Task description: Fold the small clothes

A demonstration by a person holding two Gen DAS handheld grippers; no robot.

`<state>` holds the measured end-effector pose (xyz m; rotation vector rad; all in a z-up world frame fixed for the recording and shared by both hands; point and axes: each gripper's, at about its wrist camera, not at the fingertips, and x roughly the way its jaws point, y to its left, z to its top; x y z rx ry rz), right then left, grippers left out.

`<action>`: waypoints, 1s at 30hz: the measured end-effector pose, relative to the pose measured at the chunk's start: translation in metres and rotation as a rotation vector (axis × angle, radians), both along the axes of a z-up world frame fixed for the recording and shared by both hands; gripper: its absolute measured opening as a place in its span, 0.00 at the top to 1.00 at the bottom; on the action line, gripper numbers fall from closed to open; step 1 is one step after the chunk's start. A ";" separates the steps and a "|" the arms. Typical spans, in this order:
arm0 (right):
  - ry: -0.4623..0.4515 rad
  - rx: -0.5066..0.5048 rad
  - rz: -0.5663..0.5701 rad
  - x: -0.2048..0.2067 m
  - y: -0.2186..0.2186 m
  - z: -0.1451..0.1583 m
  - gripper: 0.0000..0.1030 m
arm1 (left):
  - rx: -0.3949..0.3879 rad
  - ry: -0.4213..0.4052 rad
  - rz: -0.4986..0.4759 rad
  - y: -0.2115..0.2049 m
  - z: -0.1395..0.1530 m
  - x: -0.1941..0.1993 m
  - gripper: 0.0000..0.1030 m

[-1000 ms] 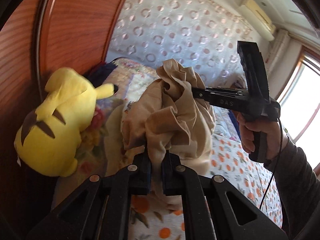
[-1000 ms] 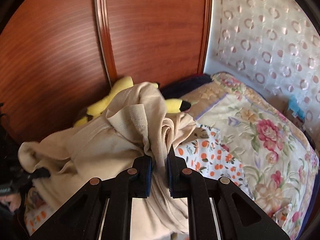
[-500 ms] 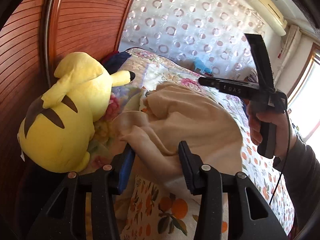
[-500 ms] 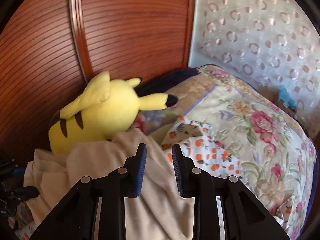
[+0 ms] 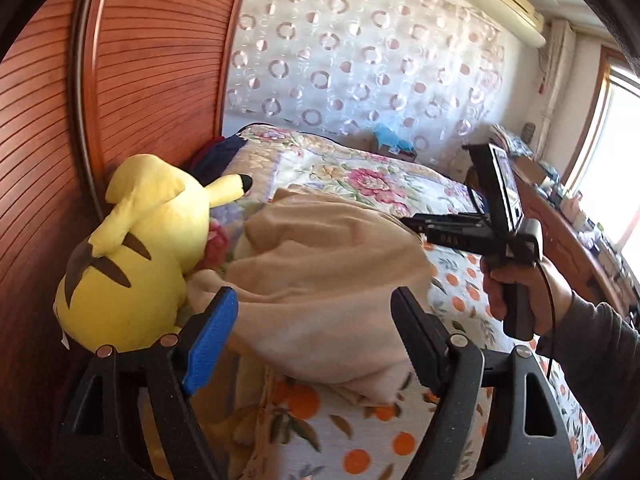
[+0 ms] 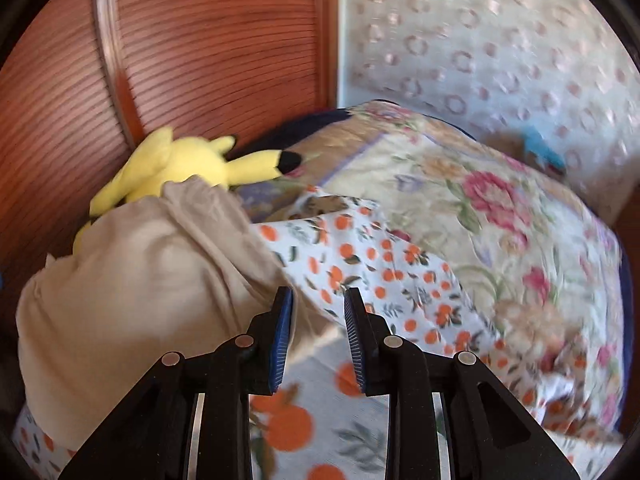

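Dropped beige garment point(image 5: 320, 280) on orange-print bedsheet point(image 6: 360, 248), left hand-held gripper point(image 5: 312, 336) opening, right hand-held gripper point(image 6: 318, 332) parted, empty.

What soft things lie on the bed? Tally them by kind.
Beige cloth garment: 1
Yellow plush toy with black-tipped ears: 1
Orange-print white sheet: 1
Floral quilt: 1
Total: 4

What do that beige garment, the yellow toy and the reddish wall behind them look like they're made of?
The beige garment looks like soft, matte woven cloth, perhaps cotton: it slumps in loose folds. The yellow toy looks like fuzzy plush, stuffed and rounded. The reddish wall looks like glossy varnished wood with fine ribs, though it may be veneer or laminate.
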<state>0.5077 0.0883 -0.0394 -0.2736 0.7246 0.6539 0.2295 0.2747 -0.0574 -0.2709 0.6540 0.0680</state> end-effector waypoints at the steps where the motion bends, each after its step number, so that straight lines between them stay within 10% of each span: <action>1: 0.001 0.011 -0.008 -0.001 -0.005 0.002 0.73 | 0.006 0.000 -0.004 -0.005 0.001 0.000 0.23; 18: -0.151 0.181 -0.066 -0.208 -0.168 0.048 0.72 | 0.121 -0.093 -0.162 -0.137 0.054 -0.049 0.23; 30: -0.287 0.245 -0.262 -0.336 -0.256 0.070 0.37 | 0.222 -0.227 -0.221 -0.223 0.098 -0.097 0.16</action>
